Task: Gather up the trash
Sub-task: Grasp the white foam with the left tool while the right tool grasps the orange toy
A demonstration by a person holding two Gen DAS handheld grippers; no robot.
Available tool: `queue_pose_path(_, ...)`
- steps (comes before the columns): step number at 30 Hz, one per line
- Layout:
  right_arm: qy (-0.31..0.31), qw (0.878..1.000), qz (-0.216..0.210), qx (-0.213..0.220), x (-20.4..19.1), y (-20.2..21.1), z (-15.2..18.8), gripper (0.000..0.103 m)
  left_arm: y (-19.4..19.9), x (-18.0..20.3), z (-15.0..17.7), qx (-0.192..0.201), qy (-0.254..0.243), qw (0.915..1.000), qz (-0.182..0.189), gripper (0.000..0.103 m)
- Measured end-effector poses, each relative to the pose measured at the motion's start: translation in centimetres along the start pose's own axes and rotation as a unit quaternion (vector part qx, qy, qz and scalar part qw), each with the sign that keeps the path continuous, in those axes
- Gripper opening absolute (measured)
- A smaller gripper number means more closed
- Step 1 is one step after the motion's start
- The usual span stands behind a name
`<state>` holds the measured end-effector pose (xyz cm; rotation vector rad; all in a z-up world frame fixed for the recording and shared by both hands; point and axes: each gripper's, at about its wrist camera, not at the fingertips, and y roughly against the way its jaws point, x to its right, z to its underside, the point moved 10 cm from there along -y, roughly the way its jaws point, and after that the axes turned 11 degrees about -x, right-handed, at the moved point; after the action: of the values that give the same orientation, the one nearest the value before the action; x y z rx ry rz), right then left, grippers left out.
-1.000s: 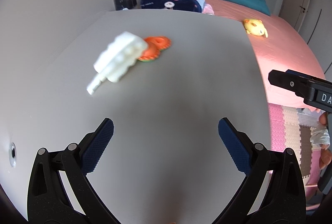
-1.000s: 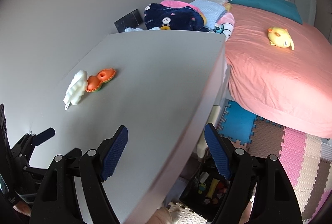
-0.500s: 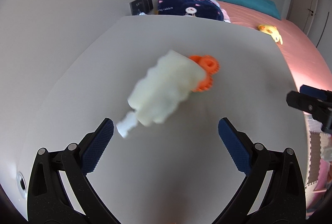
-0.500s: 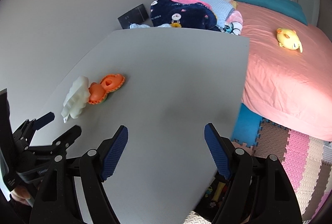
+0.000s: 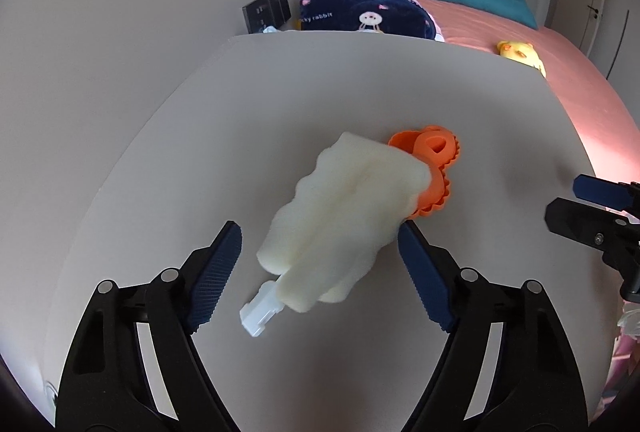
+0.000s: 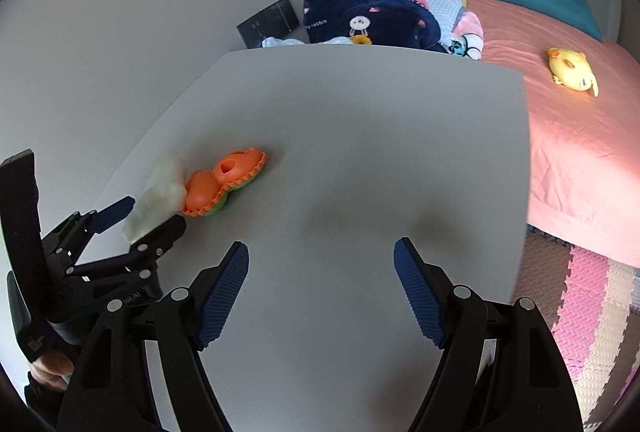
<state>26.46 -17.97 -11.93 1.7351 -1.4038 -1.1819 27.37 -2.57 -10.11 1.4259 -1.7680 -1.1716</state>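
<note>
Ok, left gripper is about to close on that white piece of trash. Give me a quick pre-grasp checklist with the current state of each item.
1. White trash piece between the left gripper jaws: ok; jaws closing.
2. Pads pressing on it: not ok; gap at the left pad, right pad cannot tell.
3. Orange toy outside the jaws: ok, but it touches the piece's far end.
4. Right gripper out of the way: ok, open, nothing between its jaws.
5. Table around the grasp free of other things: ok.

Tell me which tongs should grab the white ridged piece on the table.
Left tongs: closing with the white ridged piece between them. Right tongs stand open over bare table.
</note>
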Motion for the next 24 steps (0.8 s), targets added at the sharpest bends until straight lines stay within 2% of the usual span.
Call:
queue_pose_path(2,0.0,1.0,-0.003,-0.002,-0.4,-0.2,-0.2,0.077,-0.2,0.0,-0.1,0.001,-0.006,1.0,0.001,0.074)
queue_pose_path(3,-0.001,1.0,-0.007,-0.004,-0.8,-0.5,-0.4,0.077,-0.4,0.0,-0.2,0.0,-0.006,1.0,0.004,0.069)
queue_pose_path(4,-0.003,1.0,-0.01,-0.005,-0.9,-0.6,-0.4,0.077,-0.7,0.0,-0.2,-0.004,-0.006,0.9999,0.008,0.059)
queue_pose_path(12,-0.028,0.998,-0.054,-0.026,-3.1,-2.1,-1.7,0.077,-1.0,-2.0,0.1,-0.009,0.038,0.9989,0.025,0.038)
queue_pose_path(17,-0.014,0.997,-0.062,-0.04,-5.2,-3.2,-2.4,0.077,-0.4,-4.5,0.3,-0.006,0.07,0.9973,0.022,0.036)
queue_pose_path(24,0.044,0.998,-0.019,-0.044,-6.7,-4.5,-3.6,0.077,0.8,-7.2,0.4,0.005,0.113,0.9931,0.031,0.036)
